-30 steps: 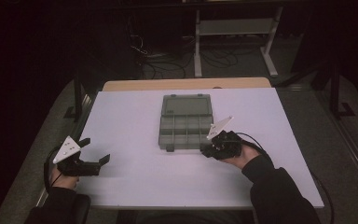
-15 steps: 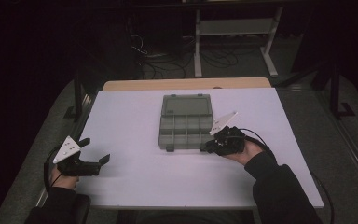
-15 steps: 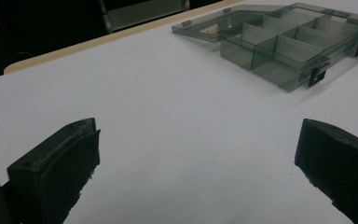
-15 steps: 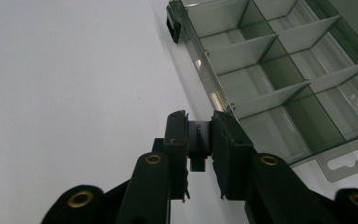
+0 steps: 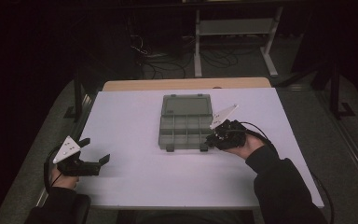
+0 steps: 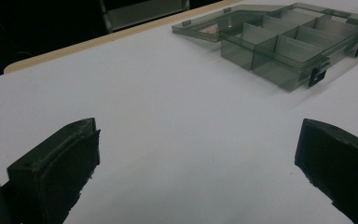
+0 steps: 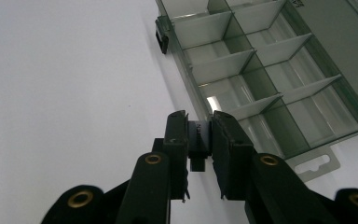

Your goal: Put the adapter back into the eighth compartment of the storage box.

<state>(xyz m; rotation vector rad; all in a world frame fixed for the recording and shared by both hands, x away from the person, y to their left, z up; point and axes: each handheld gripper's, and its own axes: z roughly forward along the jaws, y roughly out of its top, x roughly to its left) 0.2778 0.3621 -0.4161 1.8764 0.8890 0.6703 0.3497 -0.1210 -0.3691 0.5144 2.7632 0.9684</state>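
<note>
My right gripper point(image 7: 199, 137) has its jaws clamped on the black latch point(image 7: 197, 145) at the near edge of the open organiser box point(image 5: 186, 122), mid-surface point(image 5: 135, 116). My left gripper point(image 5: 93, 151), jaws wide apart, sits well away near the left corner.

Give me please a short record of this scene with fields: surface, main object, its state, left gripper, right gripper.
surface: white table
main object: grey see-through compartment box, near the middle of the table
its state: lid open and lying flat on the far side; compartments look empty
left gripper: jaws wide apart, holding nothing, at the table's near left, apart from the box
right gripper: jaws closed on a small black latch at the box's near right corner
</note>
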